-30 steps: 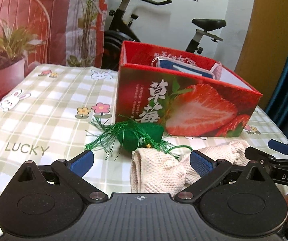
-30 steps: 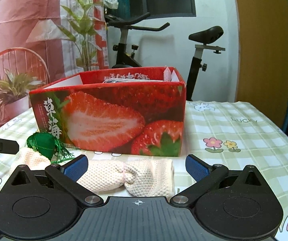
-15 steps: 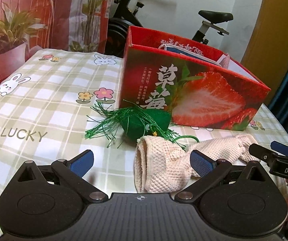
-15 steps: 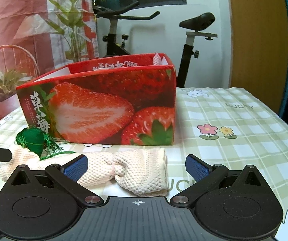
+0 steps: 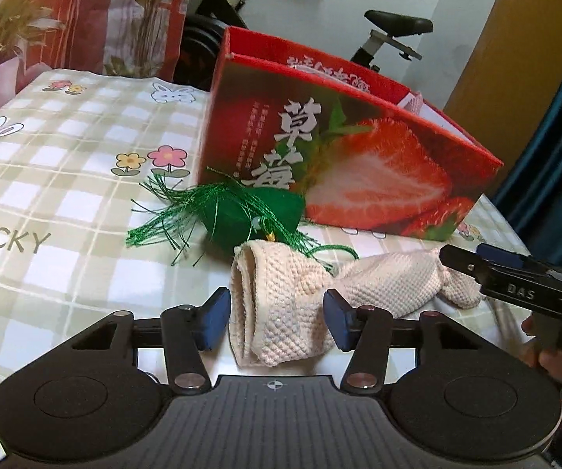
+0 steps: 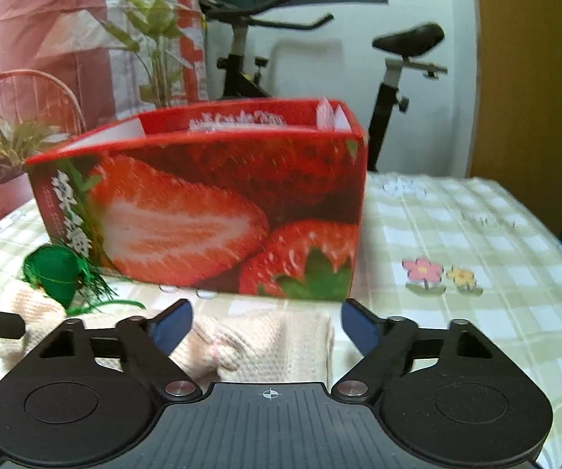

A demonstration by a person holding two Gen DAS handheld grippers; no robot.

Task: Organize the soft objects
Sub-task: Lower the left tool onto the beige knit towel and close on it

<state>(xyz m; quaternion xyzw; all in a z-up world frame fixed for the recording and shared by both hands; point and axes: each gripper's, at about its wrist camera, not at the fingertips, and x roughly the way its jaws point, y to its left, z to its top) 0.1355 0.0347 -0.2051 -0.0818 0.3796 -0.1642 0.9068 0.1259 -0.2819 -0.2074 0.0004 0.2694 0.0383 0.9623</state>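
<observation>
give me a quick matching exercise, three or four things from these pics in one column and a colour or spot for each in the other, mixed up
Things:
1. cream towel
2. tassel pouch
3. strawberry box
4. left gripper

Descriptions:
A. red, standing behind the soft things
B. green, lying against the box front
C. open, fingers either side of a towel end
D. knitted, stretched across the tablecloth

Pairs: 1-D, 2-B, 3-A, 4-C

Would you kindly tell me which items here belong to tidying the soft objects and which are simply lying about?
Part of the job:
- cream knitted cloth, between the open left tongs
- right tongs, open at the cloth's other end
- green tasselled pouch
- strawberry box

Just lying about:
- exercise bike
- potted plant
- checked tablecloth
</observation>
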